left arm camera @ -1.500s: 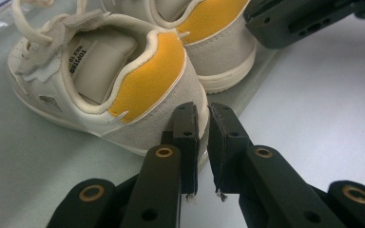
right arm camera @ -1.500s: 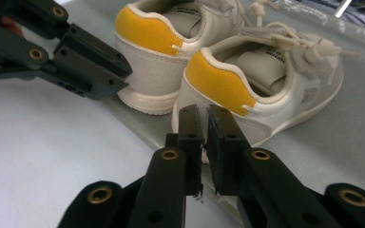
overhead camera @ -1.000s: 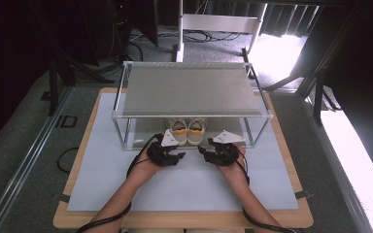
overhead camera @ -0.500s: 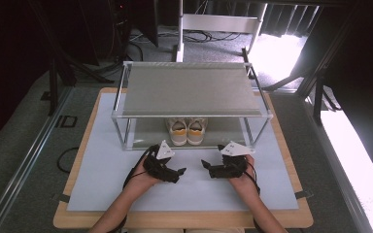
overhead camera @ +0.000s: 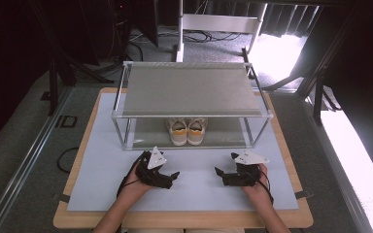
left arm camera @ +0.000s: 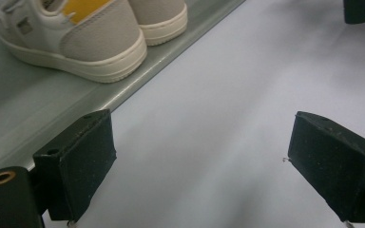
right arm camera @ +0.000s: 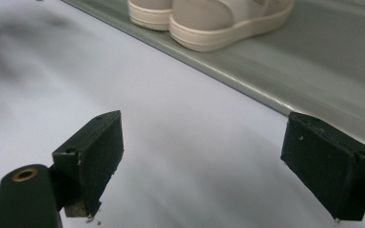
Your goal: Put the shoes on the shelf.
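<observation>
A pair of beige sneakers with yellow insoles (overhead camera: 187, 131) stands on the lower shelf of a metal rack (overhead camera: 192, 90), heels toward me. My left gripper (overhead camera: 174, 175) rests low over the white mat in front of the rack, left of centre. Its jaws have just been opening and stand wide with nothing between them (left arm camera: 206, 161). My right gripper (overhead camera: 218, 173) sits right of centre; it has also just been opening and is empty (right arm camera: 214, 161). The sneakers' heels (left arm camera: 100, 38) (right arm camera: 218, 19) lie beyond both pairs of jaws, untouched.
The rack's lower shelf edge (overhead camera: 223, 145) runs just ahead of both grippers. The white mat (overhead camera: 102, 165) covers a wooden board (overhead camera: 175, 221). Dark stands, cables and a bright floor patch lie beyond the table.
Both hands have drawn back from the rack's lower shelf toward the near edge and spread apart. Their jaws stand wider. The sneakers stay on the shelf.
</observation>
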Motion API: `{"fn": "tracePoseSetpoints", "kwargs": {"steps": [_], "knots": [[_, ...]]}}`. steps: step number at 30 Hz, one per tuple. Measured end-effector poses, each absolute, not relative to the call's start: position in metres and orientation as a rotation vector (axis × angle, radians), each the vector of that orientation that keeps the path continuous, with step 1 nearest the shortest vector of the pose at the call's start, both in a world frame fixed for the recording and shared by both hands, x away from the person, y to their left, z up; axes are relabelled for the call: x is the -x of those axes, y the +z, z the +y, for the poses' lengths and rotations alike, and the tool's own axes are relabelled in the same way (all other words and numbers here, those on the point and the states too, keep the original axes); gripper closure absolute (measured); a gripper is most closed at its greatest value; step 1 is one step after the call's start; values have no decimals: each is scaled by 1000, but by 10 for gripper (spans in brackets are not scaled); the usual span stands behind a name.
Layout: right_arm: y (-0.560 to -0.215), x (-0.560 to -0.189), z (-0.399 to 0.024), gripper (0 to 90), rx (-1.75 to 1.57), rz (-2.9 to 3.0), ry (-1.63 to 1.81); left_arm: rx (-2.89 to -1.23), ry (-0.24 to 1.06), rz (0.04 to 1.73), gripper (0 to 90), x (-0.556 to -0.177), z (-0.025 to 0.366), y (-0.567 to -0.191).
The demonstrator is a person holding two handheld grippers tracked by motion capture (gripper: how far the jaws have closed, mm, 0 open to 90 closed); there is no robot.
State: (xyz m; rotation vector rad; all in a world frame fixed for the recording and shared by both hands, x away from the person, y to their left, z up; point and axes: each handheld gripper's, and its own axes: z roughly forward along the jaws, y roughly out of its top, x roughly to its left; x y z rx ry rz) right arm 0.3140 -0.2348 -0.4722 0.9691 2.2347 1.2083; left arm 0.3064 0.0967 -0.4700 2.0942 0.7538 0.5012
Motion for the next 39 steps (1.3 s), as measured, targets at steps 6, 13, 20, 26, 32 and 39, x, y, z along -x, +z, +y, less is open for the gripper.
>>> {"fn": "tracePoseSetpoints", "kwargs": {"steps": [6,13,20,26,32,39], "knots": [[-476,-307,-252,127,-1008,2194,1189,-2050,527,780,82,-301,107,-472],[-476,-304,-267,125,-1025,2110,1192,-2020,573,813,82,-296,117,-476],[-479,-305,-273,124,-1035,2098,1178,-2001,627,821,82,-292,125,-477],[-479,-307,-280,124,-1040,2082,1183,-1959,664,849,82,-289,137,-478],[-479,-307,-282,124,-1047,2077,1196,-1909,710,895,81,-286,149,-479],[-480,-307,-279,126,-1014,2106,1184,-1879,733,920,82,-283,153,-485]]}}
